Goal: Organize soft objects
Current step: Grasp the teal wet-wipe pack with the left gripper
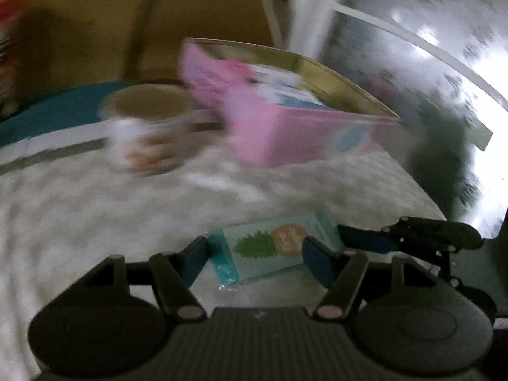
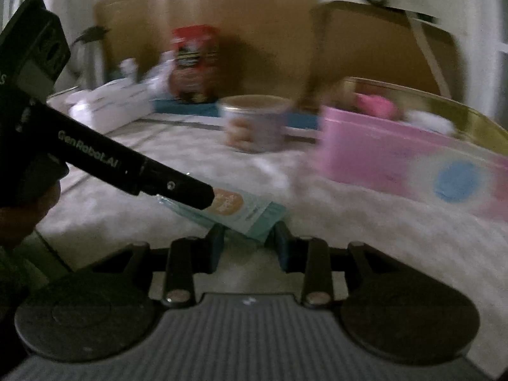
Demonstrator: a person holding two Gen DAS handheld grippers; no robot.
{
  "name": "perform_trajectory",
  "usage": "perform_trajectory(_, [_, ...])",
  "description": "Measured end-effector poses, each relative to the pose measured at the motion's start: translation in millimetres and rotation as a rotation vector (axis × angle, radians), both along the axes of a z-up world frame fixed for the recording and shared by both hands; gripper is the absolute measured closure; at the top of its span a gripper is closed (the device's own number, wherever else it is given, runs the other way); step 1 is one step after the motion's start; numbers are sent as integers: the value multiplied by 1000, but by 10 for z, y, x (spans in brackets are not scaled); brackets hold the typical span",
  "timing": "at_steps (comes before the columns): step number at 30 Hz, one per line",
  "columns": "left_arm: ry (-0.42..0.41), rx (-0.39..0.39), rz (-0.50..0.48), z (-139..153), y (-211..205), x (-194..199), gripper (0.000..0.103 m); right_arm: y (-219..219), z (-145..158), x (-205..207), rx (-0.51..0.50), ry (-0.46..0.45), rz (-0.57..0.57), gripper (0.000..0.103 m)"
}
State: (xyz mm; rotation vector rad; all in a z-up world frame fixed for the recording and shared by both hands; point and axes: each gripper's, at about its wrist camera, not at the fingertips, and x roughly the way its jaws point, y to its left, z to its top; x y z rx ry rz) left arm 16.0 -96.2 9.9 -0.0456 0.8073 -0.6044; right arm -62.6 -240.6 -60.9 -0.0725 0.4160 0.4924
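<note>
A teal tissue pack (image 1: 270, 247) with a green leaf and an orange label lies on the white fuzzy cover (image 1: 95, 216). My left gripper (image 1: 255, 262) is open with its fingers on either side of the pack. My right gripper (image 2: 249, 243) is open, its fingers at the near end of the same pack (image 2: 241, 211). The right gripper's fingers (image 1: 368, 241) show at the pack's right in the left wrist view. The left gripper's arm (image 2: 127, 165) reaches over the pack in the right wrist view. Both views are blurred.
A pink open box (image 1: 304, 133) holding soft pink and white items stands behind, also in the right wrist view (image 2: 397, 155). A round tin (image 1: 146, 133) stands left of it. A red jar (image 2: 195, 63) and a white box (image 2: 108, 101) stand further back.
</note>
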Motion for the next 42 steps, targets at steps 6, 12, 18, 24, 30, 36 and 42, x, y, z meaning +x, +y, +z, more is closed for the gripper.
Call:
perform_trajectory(6, [17,-9,-166,-32,-765,130,37,-608,-68,-124,22,-11,-176,65])
perform_trajectory(12, [1,26,-193,-44,-1022,121,18,-983,-170,-188,16,-30,-303,59])
perform_trajectory(18, [-63,96,-211,-37,-1089,-17,31,-980,-290,-265,24,-86,-258,59])
perform_trajectory(24, [-93,-60,-265,396,-987,30,54,-968,-127,-216,72,-156,-274,75])
perform_trajectory(30, [-219,-27,-231,734,-1044,89,50,-846,232,-100,13,-299,-273,86])
perform_trajectory(36, [-50,-69,-140,485,-670,318,40,-978,176,-98,46,-260,-251,72])
perform_trajectory(42, [168,-129,-88,96,-581,420,14,-982,-51,-76,21,-167,-248,33])
